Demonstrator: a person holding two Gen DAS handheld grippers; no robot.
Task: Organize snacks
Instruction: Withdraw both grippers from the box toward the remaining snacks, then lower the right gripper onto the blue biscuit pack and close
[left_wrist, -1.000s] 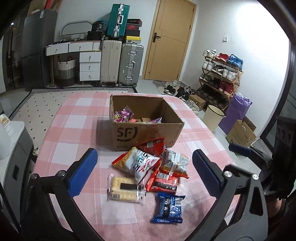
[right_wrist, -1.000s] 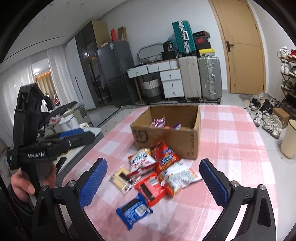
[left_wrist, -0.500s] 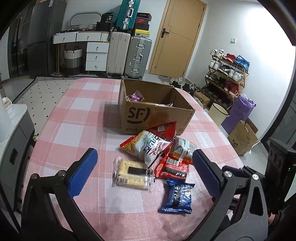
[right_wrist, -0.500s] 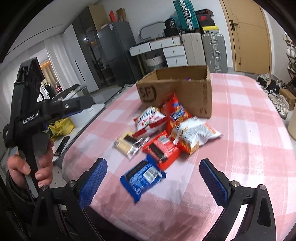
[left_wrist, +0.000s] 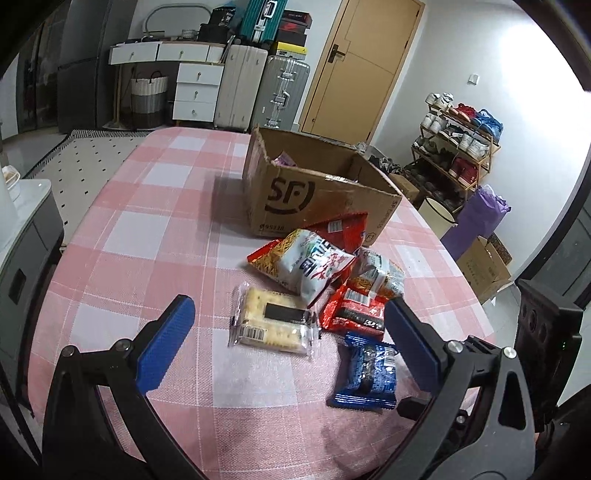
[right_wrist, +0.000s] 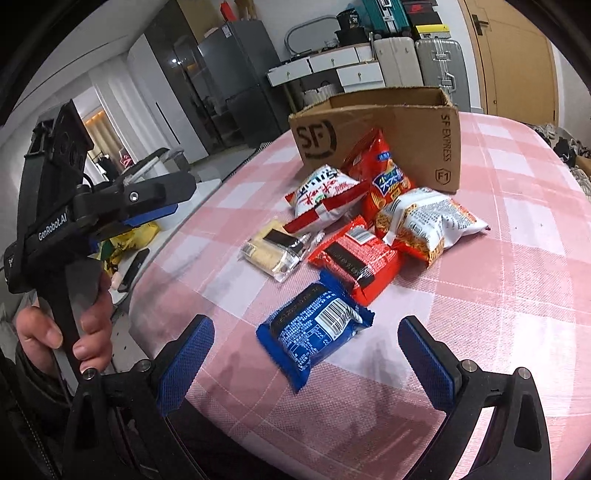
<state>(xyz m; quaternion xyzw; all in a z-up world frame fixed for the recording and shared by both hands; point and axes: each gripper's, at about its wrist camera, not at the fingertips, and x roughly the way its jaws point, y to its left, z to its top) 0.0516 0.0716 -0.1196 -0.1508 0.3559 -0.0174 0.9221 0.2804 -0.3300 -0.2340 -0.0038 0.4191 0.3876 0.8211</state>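
Lying on a pink-and-white checked tablecloth (left_wrist: 155, 229), six snack packets sit in a loose cluster just in front of an open cardboard box (left_wrist: 317, 195) printed with "SF". Nearest the camera in the right wrist view is a blue packet (right_wrist: 314, 328) with white print and a barcode, flat on the cloth and slightly apart from the others. Beyond it lies a red packet (right_wrist: 354, 258) with a dark band, touching a clear-wrapped pack of pale crackers (right_wrist: 273, 251) on one side and a puffy white-and-orange bag (right_wrist: 428, 221) on the other. A white bag with red lettering (right_wrist: 325, 195) rests partly over the crackers' far end, and a red bag (right_wrist: 380, 173) leans against the box's front wall. Inside the box, a purple wrapper (left_wrist: 282, 160) peeks above the rim. The right gripper (right_wrist: 306, 354) hovers low over the table edge with its blue-padded fingers spread wide either side of the blue packet, touching nothing. The left gripper (left_wrist: 291, 332) also has its fingers wide apart, framing the crackers and the red packet without contact; in the right wrist view it appears off the table's side, held by the left hand (right_wrist: 66, 328). Behind the table stand suitcases (left_wrist: 258, 85), a white drawer unit (left_wrist: 195, 92), a wooden door (left_wrist: 362, 66) and a shoe rack (left_wrist: 458, 147).
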